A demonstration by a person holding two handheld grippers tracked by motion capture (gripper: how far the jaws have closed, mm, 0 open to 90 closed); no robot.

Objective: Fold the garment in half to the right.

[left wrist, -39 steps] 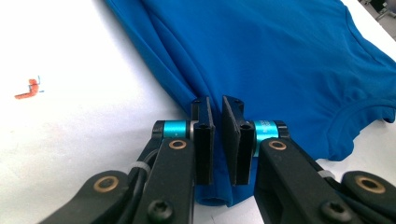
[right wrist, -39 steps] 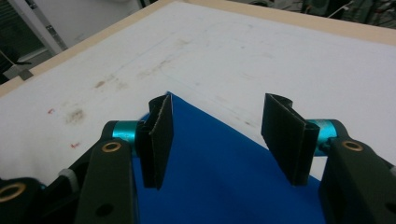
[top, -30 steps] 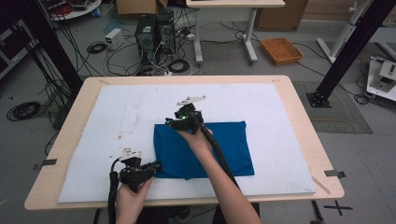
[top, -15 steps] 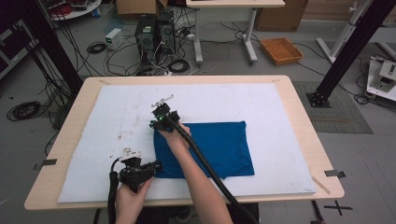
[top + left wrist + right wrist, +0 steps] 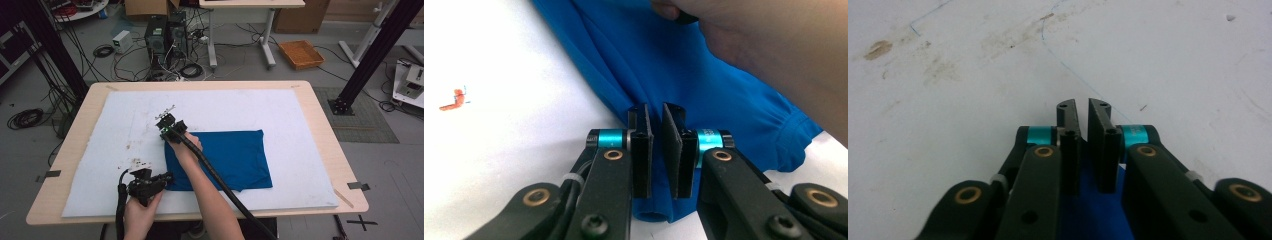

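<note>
- The right gripper (image 5: 169, 124) sits at the cloth's far-left corner, about 11 o'clock from the cloth's middle; a second ago it was at the middle of the far edge, near 12 o'clock.
- Its jaws have just been closing and now stand nearly together on a fold of the blue cloth (image 5: 1088, 210), seen between them in the right gripper view.
- The left gripper (image 5: 159, 181) has stayed at the near-left corner, about 7 o'clock from the cloth's middle, jaws pinched on the cloth's edge (image 5: 657, 150).
- The blue cloth (image 5: 230, 160) lies flat on the white mat (image 5: 280, 110), a little toward 5 o'clock of the mat's centre.
- The right forearm (image 5: 200, 180) crosses the cloth's left part.
- The mat covers the wooden table (image 5: 325, 130).
</note>
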